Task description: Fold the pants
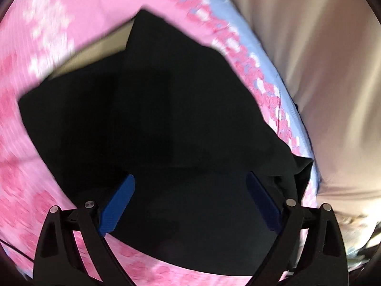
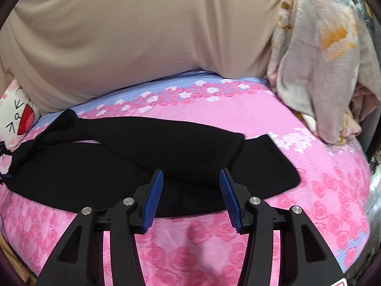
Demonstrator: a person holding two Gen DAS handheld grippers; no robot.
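Blue ribbed pads (image 2: 156,199) sit closest to my right-hand lens, spread apart with nothing between them, my right gripper (image 2: 191,174) hovering over the near edge of the black pants (image 2: 147,166). My left gripper (image 1: 190,181) is likewise spread wide and empty, its pads (image 1: 119,205) poised above dark cloth that fills the middle of that view; whether they touch the fabric I cannot tell. Outward from the right fingers, the pants lie on the pink rose-print bedsheet (image 2: 190,238), their long axis running roughly from 9 o'clock to 3 o'clock, one leg laid over the other, with the bunched waist end toward 9 o'clock and the leg ends toward 3 o'clock, as I judge it. Beyond, at 12 o'clock, a beige quilt (image 2: 142,35) is heaped, with a floral fleece blanket (image 2: 316,59) at 2 o'clock and a cartoon pillow (image 2: 16,116) at 9 o'clock. My worry: black on black hides the layers, so I may pinch only the top leg, or catch the sheet beneath, and drag the fold crooked.
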